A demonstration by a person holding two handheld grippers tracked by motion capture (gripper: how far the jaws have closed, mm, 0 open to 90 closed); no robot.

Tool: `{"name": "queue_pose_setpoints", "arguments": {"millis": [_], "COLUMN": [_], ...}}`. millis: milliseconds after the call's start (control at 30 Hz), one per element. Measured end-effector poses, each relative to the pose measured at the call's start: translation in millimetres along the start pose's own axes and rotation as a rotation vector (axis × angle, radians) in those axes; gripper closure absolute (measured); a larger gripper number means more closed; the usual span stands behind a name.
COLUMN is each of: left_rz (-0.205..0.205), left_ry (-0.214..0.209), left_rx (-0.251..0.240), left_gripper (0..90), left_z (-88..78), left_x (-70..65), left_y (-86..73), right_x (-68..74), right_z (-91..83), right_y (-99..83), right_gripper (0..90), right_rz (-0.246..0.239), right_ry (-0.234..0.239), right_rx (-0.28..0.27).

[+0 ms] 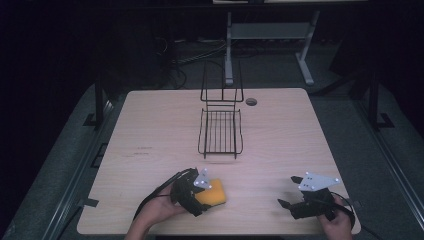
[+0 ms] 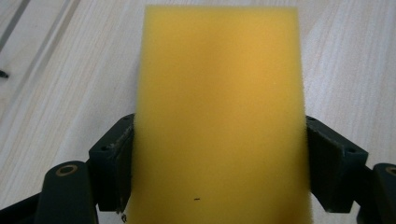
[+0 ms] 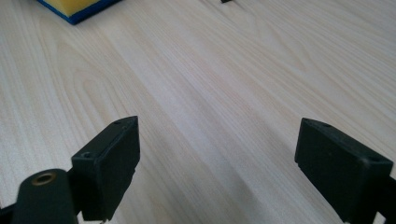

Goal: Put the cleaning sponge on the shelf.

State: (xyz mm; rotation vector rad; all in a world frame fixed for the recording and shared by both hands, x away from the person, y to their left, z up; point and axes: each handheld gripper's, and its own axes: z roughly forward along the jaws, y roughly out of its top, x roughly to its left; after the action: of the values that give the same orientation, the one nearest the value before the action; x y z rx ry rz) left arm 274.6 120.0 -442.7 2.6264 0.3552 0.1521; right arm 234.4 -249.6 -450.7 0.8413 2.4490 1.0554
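A: Room's dark, only the light wood desk is lit. Grey floor around it.
B: White-legged table frame behind, cables on the floor.

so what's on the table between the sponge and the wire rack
Nothing: in the high view only bare wood lies between the yellow sponge, held in the left tongs, and the black wire rack.

left claw: jaws clamped | right claw: jaws spread wide
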Motion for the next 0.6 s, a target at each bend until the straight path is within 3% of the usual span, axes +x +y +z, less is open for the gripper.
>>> {"name": "queue_pose_setpoints", "arguments": {"millis": [267,600], "left_rz": [-0.004,0.004], "left_ry": [-0.019,-0.011], "left_rx": [-0.010,-0.023], "left_gripper": [21.8,21.8], "left_z": [-3.7,-11.8], "left_x": [3.9,9.6], "left_y": [4.0,10.4], "right_x": [-0.4,-0.8], "right_z": [-0.7,-0.5], "right_y": [-0.3,-0.6], "right_gripper": [13.8,13.8], "right_rz": [0.007,0.011], "right_ry": [0.000,-0.001], "right_rx": [0.001,0.000]}}
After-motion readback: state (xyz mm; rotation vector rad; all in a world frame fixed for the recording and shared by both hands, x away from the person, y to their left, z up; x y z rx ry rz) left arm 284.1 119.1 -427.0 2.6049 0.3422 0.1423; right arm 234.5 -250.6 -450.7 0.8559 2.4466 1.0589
